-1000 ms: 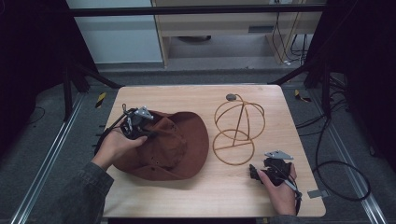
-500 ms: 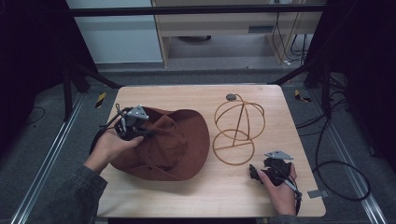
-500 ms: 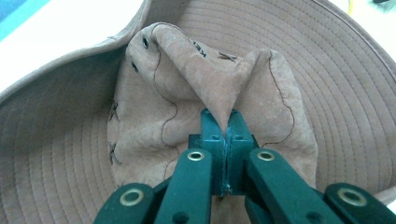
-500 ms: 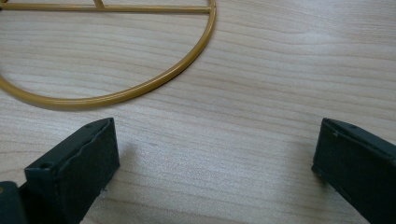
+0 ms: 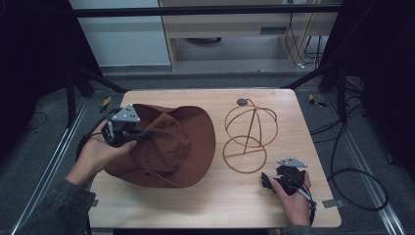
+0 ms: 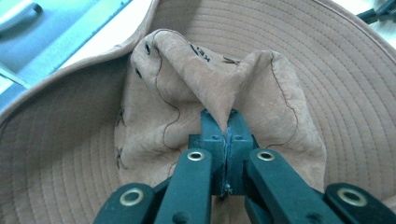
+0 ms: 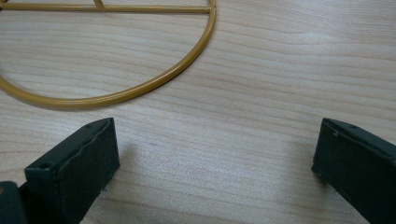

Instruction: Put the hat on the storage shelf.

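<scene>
A brown wide-brimmed hat [image 5: 171, 144] lies on the left half of the wooden table [image 5: 230, 205]. My left gripper [image 5: 142, 133] is shut on a fold of the hat's crown [image 6: 219, 88], pinching the cloth between its jaws. To the right stands a gold wire hat stand [image 5: 249, 134] with a round base ring [image 7: 140, 88]. My right gripper [image 5: 268, 180] rests open on the table near the front right, just in front of that ring, with bare wood between its fingers [image 7: 74, 172].
The table's front and right edges lie close to my right hand. Cables [image 5: 352, 171] trail over the floor at the right. A metal frame rail [image 5: 44, 166] runs along the table's left side, and a cabinet [image 5: 235, 29] stands behind.
My left gripper has shifted slightly left and toward the table's far side with the hat's crown pinched, pulling the hat with it. The right gripper has stayed still.
</scene>
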`<state>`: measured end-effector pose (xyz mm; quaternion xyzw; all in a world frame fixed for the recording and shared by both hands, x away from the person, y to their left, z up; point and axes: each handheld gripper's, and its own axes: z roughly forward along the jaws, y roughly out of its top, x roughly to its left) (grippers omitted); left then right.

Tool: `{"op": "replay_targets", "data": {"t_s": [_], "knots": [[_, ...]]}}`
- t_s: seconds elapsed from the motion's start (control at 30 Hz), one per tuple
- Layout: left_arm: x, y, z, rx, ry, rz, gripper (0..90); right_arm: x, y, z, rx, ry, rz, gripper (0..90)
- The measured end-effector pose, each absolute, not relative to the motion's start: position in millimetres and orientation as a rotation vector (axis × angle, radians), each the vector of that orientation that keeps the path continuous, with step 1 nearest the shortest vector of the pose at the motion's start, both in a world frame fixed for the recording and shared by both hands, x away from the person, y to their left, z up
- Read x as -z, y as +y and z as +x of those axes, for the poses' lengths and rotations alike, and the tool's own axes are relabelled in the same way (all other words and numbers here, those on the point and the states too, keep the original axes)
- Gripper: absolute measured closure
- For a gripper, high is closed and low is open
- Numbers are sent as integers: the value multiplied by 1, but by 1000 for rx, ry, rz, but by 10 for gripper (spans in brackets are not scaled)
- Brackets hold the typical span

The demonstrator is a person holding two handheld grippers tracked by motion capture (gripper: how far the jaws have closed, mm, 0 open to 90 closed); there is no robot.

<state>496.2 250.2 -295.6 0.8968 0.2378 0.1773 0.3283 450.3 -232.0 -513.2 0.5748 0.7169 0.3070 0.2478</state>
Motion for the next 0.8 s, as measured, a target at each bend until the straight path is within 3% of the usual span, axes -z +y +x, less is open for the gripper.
{"op": "replay_targets", "data": {"t_s": [0.47,0.8], "knots": [[243,265,480,-561,598,2259,890,513,-232,450,-837,1954,1567,4],[212,253,483,-612,548,2254,890,513,-232,450,-836,1954,1565,4]]}}
